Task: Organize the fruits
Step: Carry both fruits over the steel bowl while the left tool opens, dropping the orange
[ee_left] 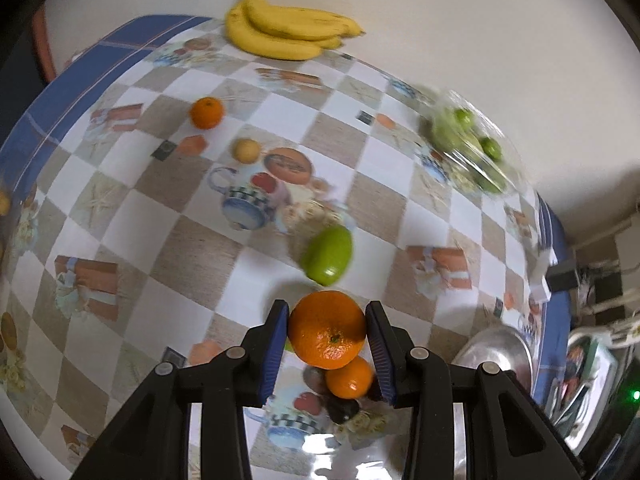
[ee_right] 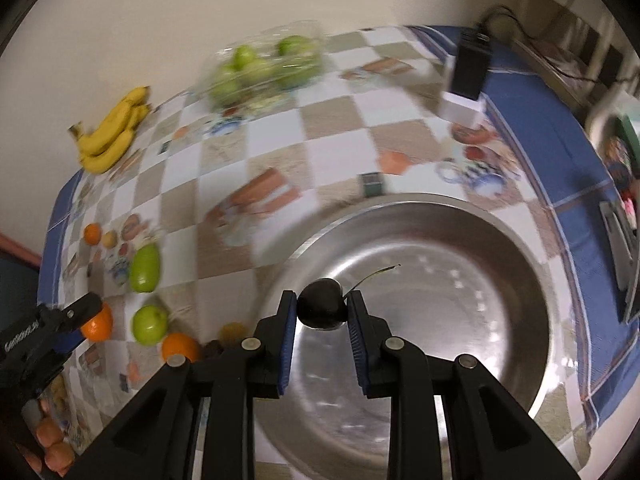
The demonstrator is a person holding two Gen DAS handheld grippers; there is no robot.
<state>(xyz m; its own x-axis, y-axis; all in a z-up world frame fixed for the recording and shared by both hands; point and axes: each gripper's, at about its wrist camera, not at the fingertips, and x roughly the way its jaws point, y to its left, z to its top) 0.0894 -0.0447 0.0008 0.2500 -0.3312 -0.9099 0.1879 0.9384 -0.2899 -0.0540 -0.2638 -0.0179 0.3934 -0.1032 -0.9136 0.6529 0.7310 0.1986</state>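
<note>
My left gripper [ee_left: 326, 314] is shut on an orange tangerine [ee_left: 326, 334] and holds it above the checked tablecloth. Under it lie a second tangerine [ee_left: 349, 378] and a dark fruit [ee_left: 342, 408], with a green apple [ee_left: 328, 256] just beyond. My right gripper [ee_right: 322, 300] is shut on a dark cherry [ee_right: 320, 309] with a thin stem, held over the steel bowl [ee_right: 460, 300]. In the right wrist view the left gripper [ee_right: 90, 320] shows at the far left with its tangerine [ee_right: 99, 326], beside two green apples [ee_right: 145, 268] [ee_right: 149, 324].
Bananas [ee_left: 288, 32] lie at the table's far edge by the wall. A clear bag of green apples [ee_left: 468, 148] sits to the right. A tangerine [ee_left: 206, 112] and a small yellow fruit [ee_left: 246, 150] lie further out. A black-and-white box [ee_right: 466, 80] stands beyond the bowl.
</note>
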